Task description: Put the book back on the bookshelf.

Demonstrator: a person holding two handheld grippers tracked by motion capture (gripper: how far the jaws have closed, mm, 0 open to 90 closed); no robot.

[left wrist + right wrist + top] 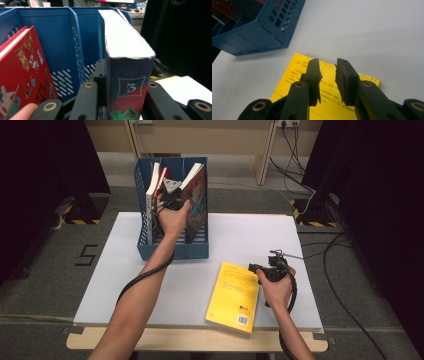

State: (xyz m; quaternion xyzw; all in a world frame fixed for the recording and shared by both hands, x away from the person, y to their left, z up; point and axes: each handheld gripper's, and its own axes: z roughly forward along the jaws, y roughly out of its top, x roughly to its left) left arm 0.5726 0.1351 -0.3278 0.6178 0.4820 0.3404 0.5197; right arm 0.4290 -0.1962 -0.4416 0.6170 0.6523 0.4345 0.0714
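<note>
Two books stand in the blue plastic slotted file rack (172,247) at the far left of the white desk (310,245) — a red hardcover with cartoon figures (22,75) in one slot, and a thick blue-and-red paperback marked 3 on its spine (128,87) in the slot to its right. Left tongs (170,195) pinch that paperback by the spine, page edge pointing away, over the rack. Judgement: the step is slotting it — best keep it upright, parallel to the blue divider (77,50), lower until the bottom edge seats, then release; tilting may jam it on the divider or knock the red one. Right tongs (327,75) hover over a flat yellow paperback (234,296) lying near right on the desk, jaws partly spread, nothing between them. Likely next pick; its edge is flush with the desk, so slide a jaw under.
</note>
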